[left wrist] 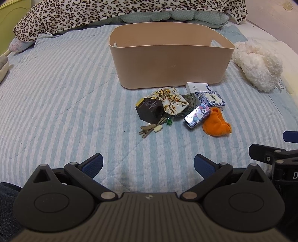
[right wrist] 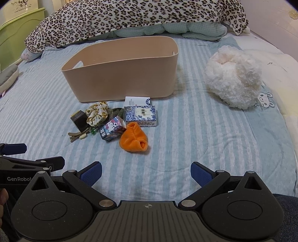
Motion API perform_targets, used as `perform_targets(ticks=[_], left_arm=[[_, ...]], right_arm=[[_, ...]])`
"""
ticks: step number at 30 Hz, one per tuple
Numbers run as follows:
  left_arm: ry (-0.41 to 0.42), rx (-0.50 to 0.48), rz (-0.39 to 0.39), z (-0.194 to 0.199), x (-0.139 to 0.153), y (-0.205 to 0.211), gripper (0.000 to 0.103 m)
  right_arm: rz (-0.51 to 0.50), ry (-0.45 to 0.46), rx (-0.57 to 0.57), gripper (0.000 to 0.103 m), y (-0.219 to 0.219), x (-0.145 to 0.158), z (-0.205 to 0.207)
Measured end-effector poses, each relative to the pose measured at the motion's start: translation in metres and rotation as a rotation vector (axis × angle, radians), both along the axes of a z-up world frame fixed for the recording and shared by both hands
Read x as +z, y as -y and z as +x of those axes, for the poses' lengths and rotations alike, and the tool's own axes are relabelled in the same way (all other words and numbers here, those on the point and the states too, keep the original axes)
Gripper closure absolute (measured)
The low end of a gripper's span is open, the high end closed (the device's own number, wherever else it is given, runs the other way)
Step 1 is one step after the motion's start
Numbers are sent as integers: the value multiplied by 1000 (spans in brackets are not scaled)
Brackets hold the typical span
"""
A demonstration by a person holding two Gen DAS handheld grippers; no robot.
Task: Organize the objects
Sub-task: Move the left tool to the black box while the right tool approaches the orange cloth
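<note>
A beige plastic bin (left wrist: pixel 167 67) (right wrist: pixel 121 74) stands on the striped bed. In front of it lies a small pile: a black box (left wrist: pixel 149 110) (right wrist: pixel 79 120), a floral scrunchie (left wrist: pixel 172 101) (right wrist: pixel 96 112), a brown hair clip (left wrist: pixel 149 129) (right wrist: pixel 78 135), a cartoon-printed box (left wrist: pixel 196 116) (right wrist: pixel 111 130), a blue-and-white box (left wrist: pixel 211 98) (right wrist: pixel 142 115), a white box (left wrist: pixel 198 87) (right wrist: pixel 137 101) and an orange cloth (left wrist: pixel 217 123) (right wrist: pixel 134 140). My left gripper (left wrist: pixel 148 164) is open and empty, short of the pile. My right gripper (right wrist: pixel 146 173) is open and empty, near the orange cloth.
A fluffy white plush item (left wrist: pixel 258 63) (right wrist: pixel 232 76) lies right of the bin. A leopard-print blanket (left wrist: pixel 111 13) (right wrist: pixel 139 16) is heaped at the back. A green bed frame (right wrist: pixel 16 33) is at the far left.
</note>
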State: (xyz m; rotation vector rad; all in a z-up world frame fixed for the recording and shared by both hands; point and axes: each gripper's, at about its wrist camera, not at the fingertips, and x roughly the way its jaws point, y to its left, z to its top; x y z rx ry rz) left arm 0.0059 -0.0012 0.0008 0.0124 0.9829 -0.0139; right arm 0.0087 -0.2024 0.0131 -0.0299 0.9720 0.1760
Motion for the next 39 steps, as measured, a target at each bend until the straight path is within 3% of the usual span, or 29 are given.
perform_targets(ticks=[19,39], left_arm=[[-6,8,-11,15,-5,-6,0],[-5,-86,-16,91,-33,-19,0]], right_arm=[[6,-5,16,0,-5,-4,14],[-2,-86,-22,0,-24,-47,73]])
